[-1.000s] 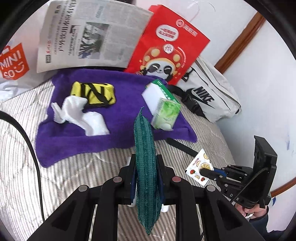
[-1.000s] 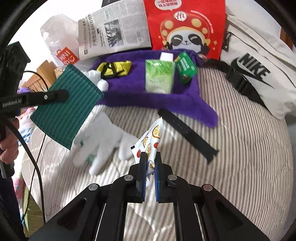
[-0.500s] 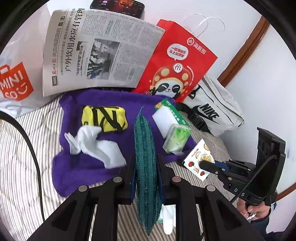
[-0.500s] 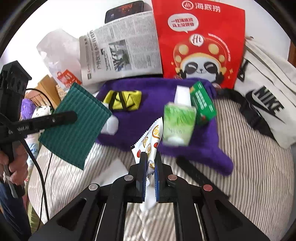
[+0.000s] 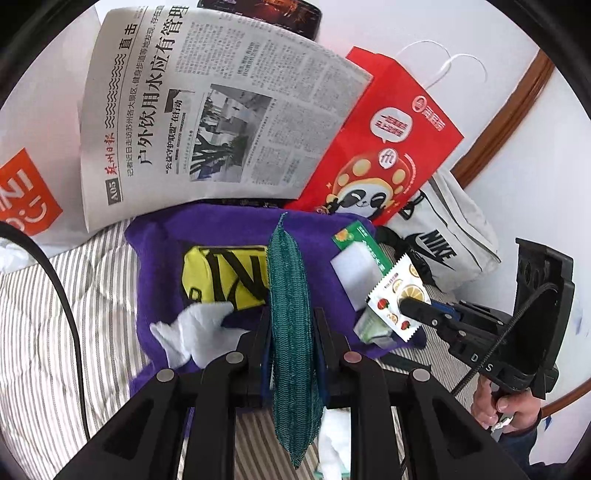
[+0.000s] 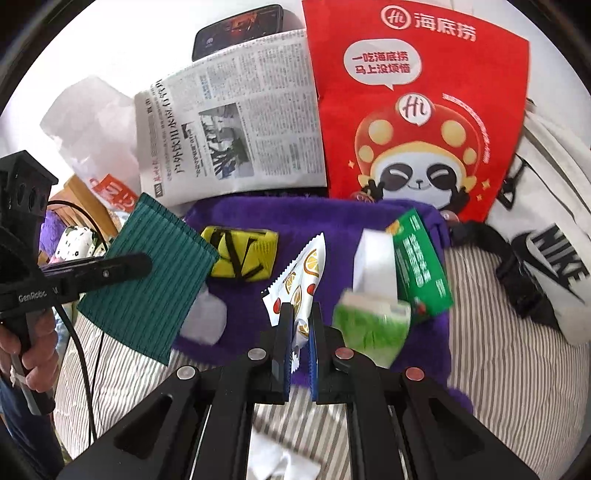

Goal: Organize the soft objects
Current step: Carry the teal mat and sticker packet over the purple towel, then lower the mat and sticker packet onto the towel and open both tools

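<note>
Left gripper (image 5: 290, 332) pinches a green knit cloth (image 5: 290, 295); right gripper (image 6: 300, 325) pinches a fruit-print sachet (image 6: 299, 280), seemingly above the purple towel (image 6: 332, 218).

**What I count on the bed**

Two grippers: my left gripper (image 5: 291, 328) and my right gripper (image 6: 300, 325). One green knitted cloth (image 5: 290, 325). One fruit-print sachet (image 6: 301, 280). One purple towel (image 6: 325, 218). On it I count one yellow pouch with black straps (image 6: 242, 256), one white block (image 6: 375, 262), one dark green packet (image 6: 421, 266) and one light green tissue pack (image 6: 371, 325). White gloves: one on the towel (image 5: 199, 328), and one more on the striped bedding (image 6: 280, 461), partly hidden. Against the wall: one newspaper (image 6: 236, 136), one red panda bag (image 6: 421, 99), one white Nike bag (image 6: 554, 251), one Miniso bag (image 5: 26, 199), one phone (image 6: 240, 27).
</note>
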`<state>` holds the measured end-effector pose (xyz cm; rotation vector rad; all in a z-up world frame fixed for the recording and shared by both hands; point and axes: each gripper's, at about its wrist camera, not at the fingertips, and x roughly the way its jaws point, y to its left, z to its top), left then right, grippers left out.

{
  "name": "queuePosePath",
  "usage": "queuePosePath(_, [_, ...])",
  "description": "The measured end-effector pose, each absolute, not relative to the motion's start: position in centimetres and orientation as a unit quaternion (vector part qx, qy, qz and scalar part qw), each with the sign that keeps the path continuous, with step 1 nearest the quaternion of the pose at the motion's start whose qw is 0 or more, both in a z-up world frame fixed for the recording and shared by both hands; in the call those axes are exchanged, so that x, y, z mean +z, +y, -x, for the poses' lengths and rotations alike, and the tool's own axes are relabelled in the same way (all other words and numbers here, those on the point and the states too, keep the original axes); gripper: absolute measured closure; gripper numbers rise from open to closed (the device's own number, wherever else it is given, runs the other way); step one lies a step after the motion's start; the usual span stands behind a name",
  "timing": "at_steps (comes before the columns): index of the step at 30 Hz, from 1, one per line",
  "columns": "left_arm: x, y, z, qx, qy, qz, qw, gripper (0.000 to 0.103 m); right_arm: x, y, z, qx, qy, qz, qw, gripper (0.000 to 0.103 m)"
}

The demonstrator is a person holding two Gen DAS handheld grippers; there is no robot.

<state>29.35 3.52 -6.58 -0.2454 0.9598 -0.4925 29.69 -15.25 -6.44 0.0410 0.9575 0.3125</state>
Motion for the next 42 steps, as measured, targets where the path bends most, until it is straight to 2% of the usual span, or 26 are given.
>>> queuePosePath(13, [-8.6,3.1,-34.3,-0.245,0.472,0.121,0.838,0.085,-9.9,-14.8,-35.9,0.137,0.483,-0.014,0.865,0.095])
queuePosePath(24, [-10.6,3.3,-36.0,-0.239,0.484,0.114,0.834,0.084,-13.4,-13.7,-37.7,0.139,0.513,0.006,0.847,0.095])
queuePosePath(34, [-11.4,3.6,-35.8,-0.225,0.492,0.1,0.835,0.077,-14.4,-13.1,-38.2,0.14,0.518,0.019,0.844,0.092])
queuePosePath(38, [-11.5,3.5,-35.5,-0.222,0.496,0.092,0.835,0.076,-14.5,-12.9,-38.0,0.137,0.514,0.025,0.846,0.086])
queuePosePath(40, [-11.5,3.4,-35.3,-0.223,0.498,0.091,0.833,0.073,-14.4,-12.9,-37.9,0.135,0.512,0.026,0.848,0.078])
queuePosePath(42, [-11.4,3.5,-35.1,-0.223,0.501,0.088,0.831,0.071,-13.9,-13.0,-37.8,0.132,0.507,0.028,0.851,0.062])
